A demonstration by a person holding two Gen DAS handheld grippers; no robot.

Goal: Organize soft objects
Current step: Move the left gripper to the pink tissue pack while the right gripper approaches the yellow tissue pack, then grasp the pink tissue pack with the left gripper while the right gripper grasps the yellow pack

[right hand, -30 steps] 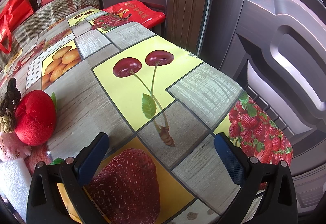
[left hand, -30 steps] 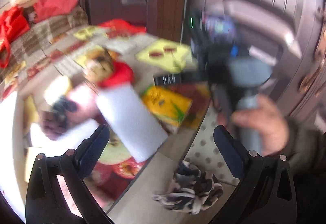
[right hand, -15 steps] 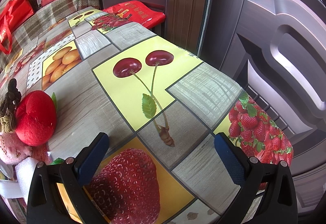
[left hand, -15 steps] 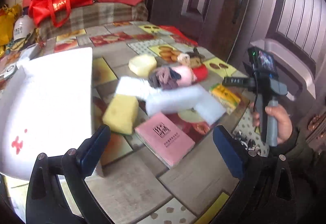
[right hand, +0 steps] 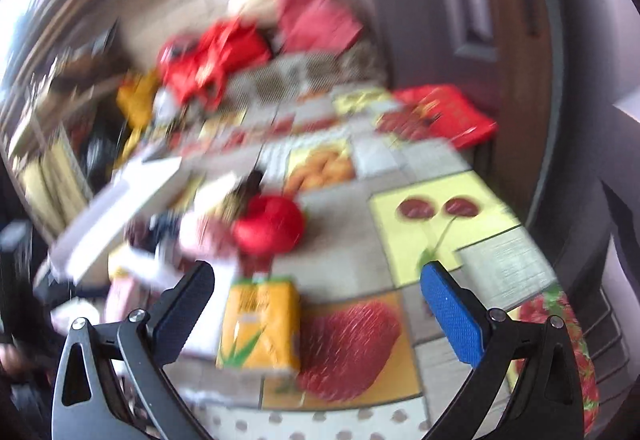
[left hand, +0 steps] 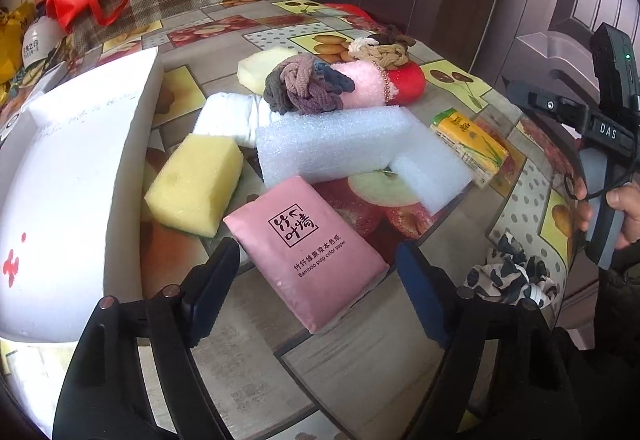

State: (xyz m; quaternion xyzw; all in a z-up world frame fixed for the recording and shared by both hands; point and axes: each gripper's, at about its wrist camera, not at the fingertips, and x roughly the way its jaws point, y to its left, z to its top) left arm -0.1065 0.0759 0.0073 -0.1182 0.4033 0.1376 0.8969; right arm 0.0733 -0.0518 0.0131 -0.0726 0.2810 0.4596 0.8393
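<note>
Both grippers empty: left gripper [left hand: 318,276] fingers just narrowing over pink tissue pack [left hand: 306,250], right gripper [right hand: 318,302] spread wide

At frame centre lies a pink tissue pack [left hand: 312,252]; left of it sits a yellow sponge [left hand: 196,184]. Above sits white foam [left hand: 332,144], and a black-and-white patterned cloth [left hand: 508,276] lies lower right on the fruit-print bench [left hand: 360,352].

Black gripper frames, blue fingers [right hand: 451,314], round screws, grey handle marked DAS [left hand: 608,132]
</note>
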